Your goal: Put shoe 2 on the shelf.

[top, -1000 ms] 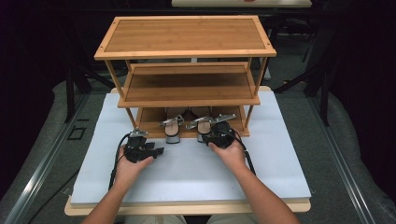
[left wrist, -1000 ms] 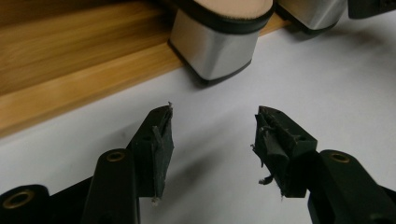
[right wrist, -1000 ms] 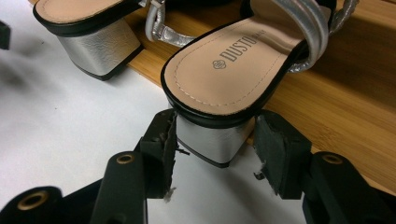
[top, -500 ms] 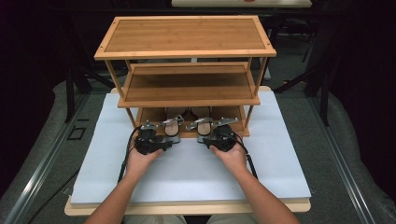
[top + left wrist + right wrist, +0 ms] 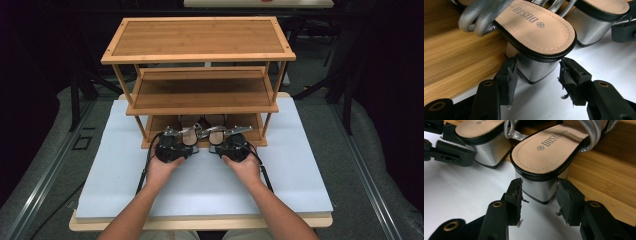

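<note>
Our left claw [image 5: 186,131] has slid up beside our right claw [image 5: 216,133]. Both are open around the silver heels of two sandals [image 5: 534,32] on the bottom shelf [image 5: 160,122]. We can squeeze next.

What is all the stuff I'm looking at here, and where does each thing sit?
Shelf rack: one, light brown wood, three tiers, on the white mat.
Sandals: two, silver block heels, tan insoles, on the bottom tier, heels overhanging the mat.
Mat: one, white, covering the tabletop.
Left gripper: one, black, jaws open either side of the left sandal's heel.
Right gripper: one, black, jaws open around the other heel.
Hands: two, holding the grippers.
</note>
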Available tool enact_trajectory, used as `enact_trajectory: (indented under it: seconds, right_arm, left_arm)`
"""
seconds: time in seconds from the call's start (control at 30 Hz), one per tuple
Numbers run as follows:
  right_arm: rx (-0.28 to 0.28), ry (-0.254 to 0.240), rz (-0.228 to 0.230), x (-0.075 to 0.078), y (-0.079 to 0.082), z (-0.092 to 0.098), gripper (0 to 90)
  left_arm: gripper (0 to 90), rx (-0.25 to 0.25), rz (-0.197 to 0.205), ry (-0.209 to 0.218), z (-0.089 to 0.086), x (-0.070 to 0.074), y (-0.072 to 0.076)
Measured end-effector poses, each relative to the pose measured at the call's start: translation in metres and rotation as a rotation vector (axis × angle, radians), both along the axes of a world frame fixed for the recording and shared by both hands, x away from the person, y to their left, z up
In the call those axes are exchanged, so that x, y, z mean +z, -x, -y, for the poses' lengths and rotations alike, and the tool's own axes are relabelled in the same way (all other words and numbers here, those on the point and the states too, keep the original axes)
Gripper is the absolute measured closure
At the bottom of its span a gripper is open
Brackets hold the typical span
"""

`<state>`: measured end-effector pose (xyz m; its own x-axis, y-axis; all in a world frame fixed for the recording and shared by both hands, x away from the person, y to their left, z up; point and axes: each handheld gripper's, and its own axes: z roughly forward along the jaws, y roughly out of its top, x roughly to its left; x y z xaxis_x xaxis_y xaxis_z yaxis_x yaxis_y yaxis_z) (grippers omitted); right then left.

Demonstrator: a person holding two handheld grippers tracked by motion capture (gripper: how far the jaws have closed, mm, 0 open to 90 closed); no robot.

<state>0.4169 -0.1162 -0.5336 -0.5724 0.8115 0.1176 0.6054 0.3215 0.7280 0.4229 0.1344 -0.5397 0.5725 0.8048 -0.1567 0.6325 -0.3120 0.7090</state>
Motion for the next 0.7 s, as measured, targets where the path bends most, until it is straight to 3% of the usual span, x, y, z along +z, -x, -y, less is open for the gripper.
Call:
enact_trajectory:
  seconds: [0.7]
  right_arm:
    - [0.012, 0.001, 0.0, -0.0003, 0.0001, -0.0056, 53.1]
  left_arm:
    - [46.9, -0.003, -0.003, 0.017, 0.0001, -0.0013, 0.0005]
